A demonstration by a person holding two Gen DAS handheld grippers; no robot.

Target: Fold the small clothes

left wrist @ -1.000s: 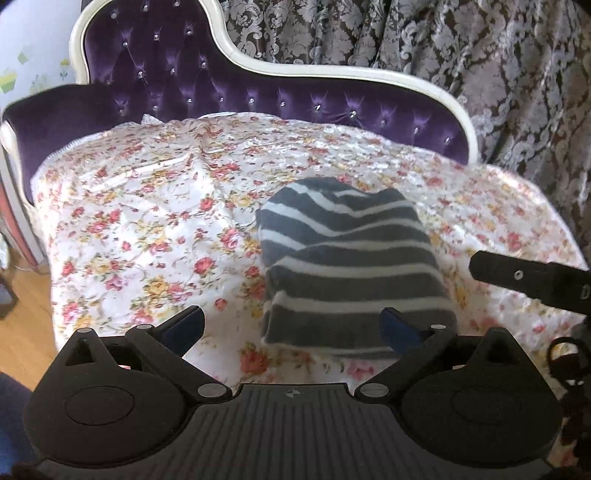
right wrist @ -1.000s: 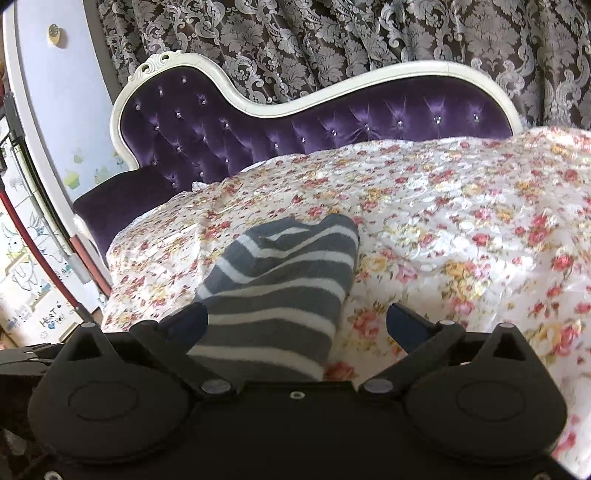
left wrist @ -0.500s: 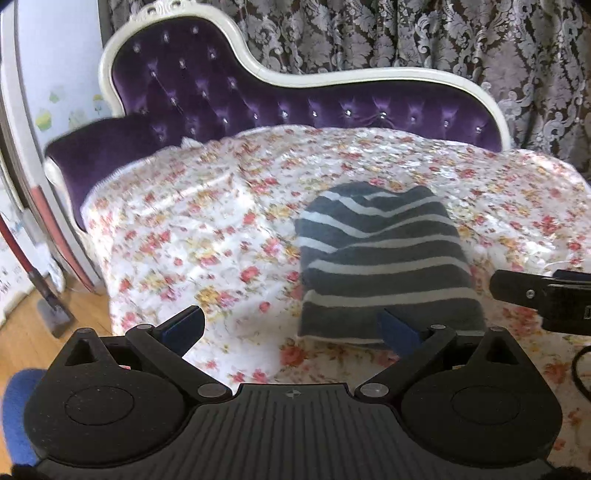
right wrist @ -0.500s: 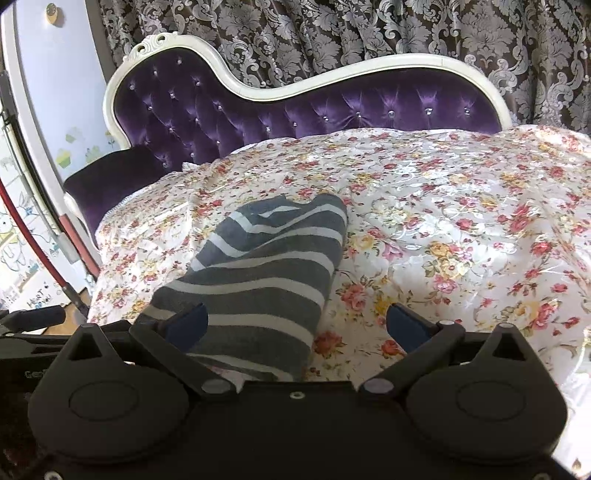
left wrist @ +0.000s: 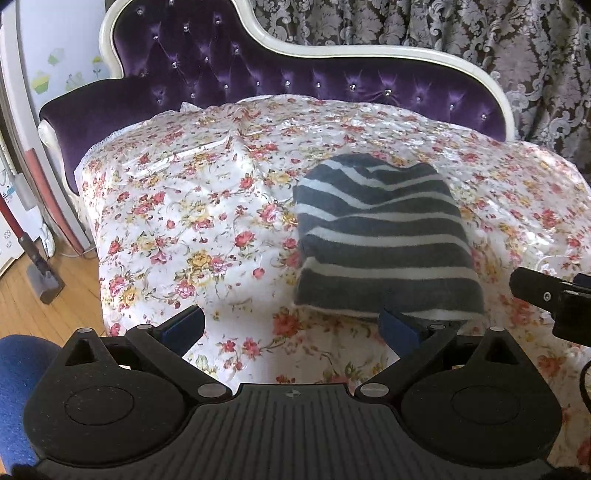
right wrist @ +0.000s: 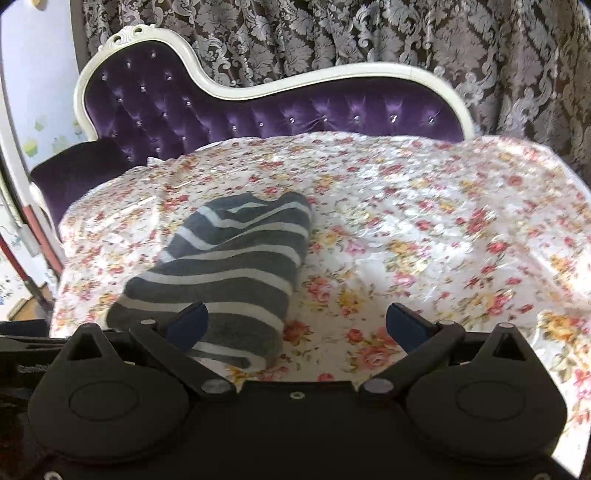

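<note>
**Folded striped garment on the floral cover, both claws spread above its near edge**

The grey-and-white striped garment (left wrist: 384, 240) lies folded in a compact bundle on the floral bed cover (left wrist: 177, 221), towards the near edge. The left claw (left wrist: 291, 326) hangs over that edge with its blue-tipped fingers (left wrist: 184, 326) wide apart and holding nothing; its right tip overlaps the bundle's near corner in the picture. The right claw (right wrist: 295, 323) is likewise spread and empty, with the striped garment (right wrist: 229, 273) behind its left tip.

Only the left view shows the wooden floor (left wrist: 44, 314), a red-handled floor tool (left wrist: 33, 254) leaning by the wall, and part of the right claw's black body at the right border. Only the right view shows the carved crest of the purple tufted headboard (right wrist: 258, 110) and more of the patterned curtain (right wrist: 369, 33).

Compared with a second ago, both cameras have pulled back: the garment looks smaller and farther off, and more floor appears at the left.

Faint embossed lettering on the dark body at the right view's left border is unreadable.
</note>
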